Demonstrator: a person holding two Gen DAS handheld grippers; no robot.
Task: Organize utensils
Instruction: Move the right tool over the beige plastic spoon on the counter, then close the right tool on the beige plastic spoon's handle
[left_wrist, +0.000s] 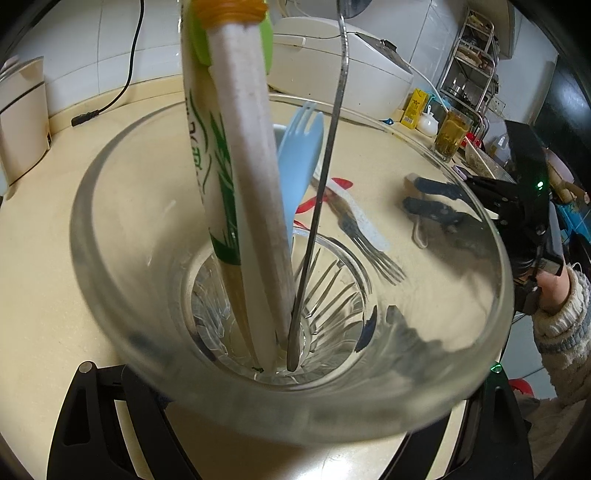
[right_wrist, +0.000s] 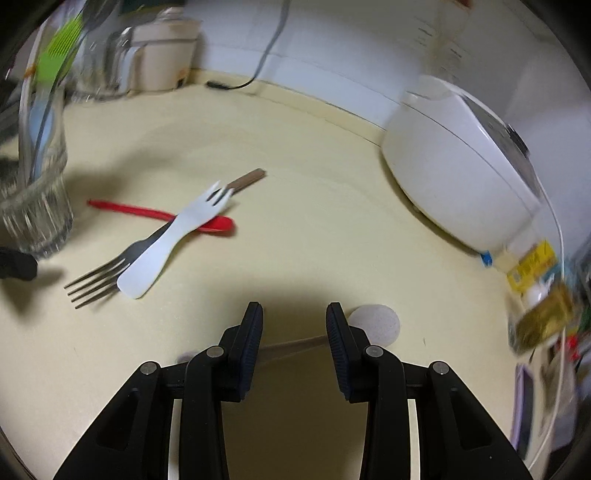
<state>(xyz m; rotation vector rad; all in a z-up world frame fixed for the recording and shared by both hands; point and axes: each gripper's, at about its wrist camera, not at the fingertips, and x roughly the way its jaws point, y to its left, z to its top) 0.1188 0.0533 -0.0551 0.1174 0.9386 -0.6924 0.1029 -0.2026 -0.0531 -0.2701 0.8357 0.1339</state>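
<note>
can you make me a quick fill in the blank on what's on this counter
1. The clear ribbed glass tumbler is gripped by the ____ tongs.
2. The white plastic fork lies across a ____ plastic spoon.
3. The right tongs hold ____.
4. The metal fork lies on the ____.

Missing words: left; red; nothing; counter

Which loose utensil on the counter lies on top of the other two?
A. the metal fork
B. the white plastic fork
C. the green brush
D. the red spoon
B: the white plastic fork crosses over both the metal fork and the red spoon.
</note>
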